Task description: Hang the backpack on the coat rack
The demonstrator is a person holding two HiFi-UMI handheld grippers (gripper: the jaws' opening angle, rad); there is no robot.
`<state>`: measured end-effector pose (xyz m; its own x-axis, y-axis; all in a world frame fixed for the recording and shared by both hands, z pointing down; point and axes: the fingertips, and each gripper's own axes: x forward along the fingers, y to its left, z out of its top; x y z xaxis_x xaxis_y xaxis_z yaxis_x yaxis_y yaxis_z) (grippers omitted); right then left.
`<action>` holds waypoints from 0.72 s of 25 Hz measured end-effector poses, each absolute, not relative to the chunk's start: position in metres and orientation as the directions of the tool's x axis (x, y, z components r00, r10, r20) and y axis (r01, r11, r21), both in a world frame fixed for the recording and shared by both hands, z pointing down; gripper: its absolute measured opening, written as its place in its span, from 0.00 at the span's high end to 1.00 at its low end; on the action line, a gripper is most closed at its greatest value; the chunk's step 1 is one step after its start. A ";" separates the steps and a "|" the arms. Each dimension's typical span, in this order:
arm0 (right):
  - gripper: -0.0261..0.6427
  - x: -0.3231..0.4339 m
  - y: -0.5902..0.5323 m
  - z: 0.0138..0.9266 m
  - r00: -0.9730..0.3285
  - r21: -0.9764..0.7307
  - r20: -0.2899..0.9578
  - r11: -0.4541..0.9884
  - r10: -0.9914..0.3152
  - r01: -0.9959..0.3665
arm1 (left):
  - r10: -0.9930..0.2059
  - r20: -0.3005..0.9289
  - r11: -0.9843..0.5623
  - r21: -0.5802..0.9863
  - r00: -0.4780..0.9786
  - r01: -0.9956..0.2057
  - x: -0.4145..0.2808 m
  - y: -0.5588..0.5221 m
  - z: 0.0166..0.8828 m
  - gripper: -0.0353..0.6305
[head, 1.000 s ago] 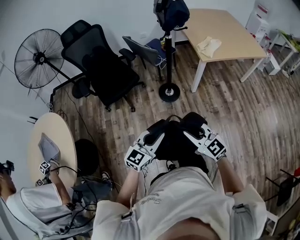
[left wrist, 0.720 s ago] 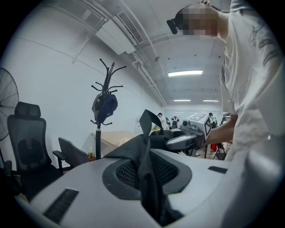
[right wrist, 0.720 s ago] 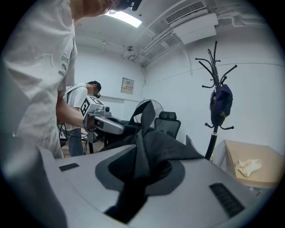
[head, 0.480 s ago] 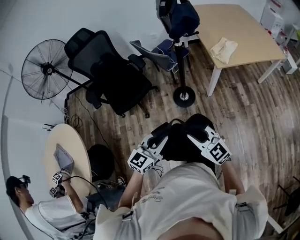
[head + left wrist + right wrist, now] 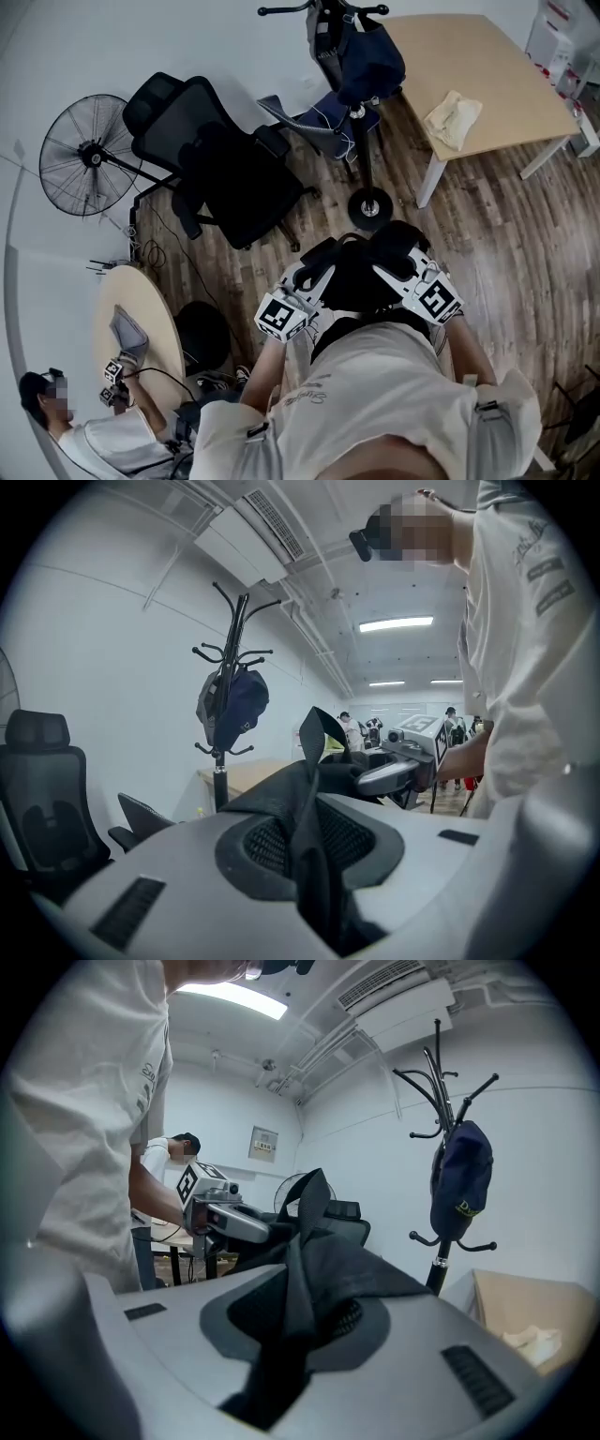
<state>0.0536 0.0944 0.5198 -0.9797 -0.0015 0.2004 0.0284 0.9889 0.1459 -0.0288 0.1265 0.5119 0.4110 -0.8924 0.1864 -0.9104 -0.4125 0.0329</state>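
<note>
Progress update: black fabric backpack (image 5: pixel 361 281) hangs near the person's body, between both tools. The left gripper (image 5: pixel 317 272) and right gripper (image 5: pixel 392 270) are each clamped on a fold of it. Versus a second ago, the black metal coat rack (image 5: pixel 360 141) with its navy bag (image 5: pixel 367 56) is noticeably closer. So the carry looks nearly done, and I'd guess lifting it onto the rack is next.

Overhead, level views; shared coat rack (image 5: pixel 361 150)
</note>
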 end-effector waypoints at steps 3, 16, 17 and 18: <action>0.86 0.044 0.074 0.516 -0.975 0.165 0.221 0.986 0.003 0.040 | -0.895 0.181 -0.410 0.032 0.408 -0.912 -0.039 0.105 0.510 0.84; 0.87 -0.007 0.008 0.522 -0.955 0.130 0.279 0.989 -0.097 -0.063 | -0.850 0.172 -0.494 0.065 0.497 -0.867 -0.091 0.026 0.519 0.84; 0.87 -0.011 0.006 0.522 -0.957 0.123 0.272 0.990 -0.104 -0.073 | -0.843 0.171 -0.506 0.072 0.511 -0.859 -0.096 0.024 0.519 0.84; 0.86 -0.016 0.004 0.522 -0.957 0.113 0.267 0.990 -0.112 -0.084 | -0.834 0.171 -0.520 0.075 0.525 -0.851 -0.100 0.020 0.518 0.84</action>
